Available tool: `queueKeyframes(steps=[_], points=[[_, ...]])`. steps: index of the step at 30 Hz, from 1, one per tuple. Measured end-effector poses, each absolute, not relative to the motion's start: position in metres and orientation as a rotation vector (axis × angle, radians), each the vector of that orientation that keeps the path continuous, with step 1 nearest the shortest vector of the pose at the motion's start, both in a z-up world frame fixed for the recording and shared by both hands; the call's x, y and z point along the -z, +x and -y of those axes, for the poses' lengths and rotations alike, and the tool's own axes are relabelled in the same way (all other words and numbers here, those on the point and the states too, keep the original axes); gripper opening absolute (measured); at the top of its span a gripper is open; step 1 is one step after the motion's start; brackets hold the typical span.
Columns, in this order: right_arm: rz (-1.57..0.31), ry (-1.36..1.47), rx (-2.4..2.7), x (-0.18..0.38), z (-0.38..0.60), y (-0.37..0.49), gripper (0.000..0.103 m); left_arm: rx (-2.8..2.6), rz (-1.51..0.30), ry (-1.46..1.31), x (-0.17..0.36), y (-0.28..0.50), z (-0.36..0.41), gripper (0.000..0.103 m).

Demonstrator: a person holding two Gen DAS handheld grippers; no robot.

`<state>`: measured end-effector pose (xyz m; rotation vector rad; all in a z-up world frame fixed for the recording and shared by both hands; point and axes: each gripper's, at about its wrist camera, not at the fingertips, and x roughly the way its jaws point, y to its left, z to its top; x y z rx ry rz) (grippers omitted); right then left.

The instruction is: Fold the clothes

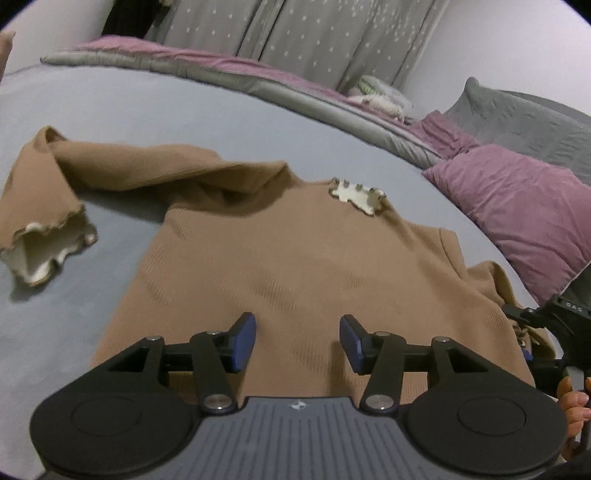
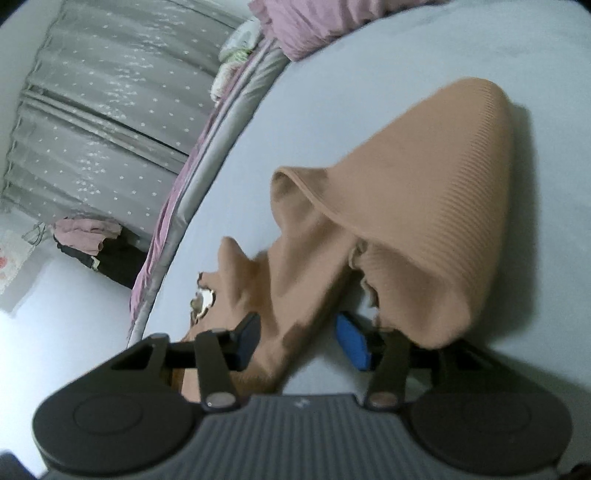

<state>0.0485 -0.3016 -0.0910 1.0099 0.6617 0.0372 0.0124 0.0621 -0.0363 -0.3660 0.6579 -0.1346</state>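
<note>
A tan ribbed top lies spread on a pale blue-grey bed sheet, its body mostly flat and its neckline toward the far side, where a cream label shows at the collar. 1 sleeve is thrown out to the left of the body, its frilled cuff turned up so the cream lining shows.

The left gripper hovers low over the hem end of the top with its 2 blue-padded fingers spread wide and nothing between them. At the right edge of that view part of the other black tool and a few fingertips of the person's hand can be seen.

In the right wrist view the right gripper has its blue pads apart, with a band of the tan fabric running through the gap; whether the pads press on the cloth cannot be told. A raised fold of the top stands up in a hump just above and to the right of that gripper.

Beyond the sheet lie a grey and mauve quilt, a mauve pillow and a grey pillow, with a star-patterned grey curtain behind
</note>
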Motion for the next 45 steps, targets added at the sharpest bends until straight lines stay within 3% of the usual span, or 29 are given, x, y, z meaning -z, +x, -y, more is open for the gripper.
queueKeyframes(steps=[4,5,6,11,21,22,25,26,37,45], points=[[-0.633,1.001,-0.017,0.092,0.303,0.065,0.026,0.128,-0.612,-0.366,0.042,0.016,-0.059,0.049],[-0.627,0.992,-0.001,0.091,0.305,0.068,0.013,0.126,-0.606,-0.366,0.043,0.016,-0.059,0.049],[-0.617,0.979,0.01,0.09,0.306,0.071,0.008,0.125,-0.602,-0.364,0.044,0.017,-0.058,0.05],[-0.509,0.864,0.066,0.065,0.313,0.081,0.007,0.12,-0.59,-0.348,0.046,0.018,-0.054,0.05],[-0.557,0.757,0.095,0.07,0.304,0.088,0.01,0.124,-0.588,-0.34,0.048,0.021,-0.051,0.052],[-0.556,0.777,0.092,0.07,0.304,0.086,0.012,0.125,-0.588,-0.342,0.048,0.021,-0.052,0.052],[-0.562,0.831,0.076,0.068,0.305,0.077,0.039,0.128,-0.589,-0.348,0.048,0.022,-0.052,0.053],[-0.566,0.845,0.071,0.067,0.306,0.074,0.042,0.128,-0.589,-0.349,0.048,0.022,-0.052,0.053],[-0.587,0.476,-0.096,0.02,0.219,0.015,0.04,0.132,-0.582,-0.337,0.04,0.022,-0.05,0.053],[-0.659,0.225,-0.196,0.039,0.154,-0.004,0.039,0.195,-0.585,-0.25,0.042,0.016,-0.032,0.053]])
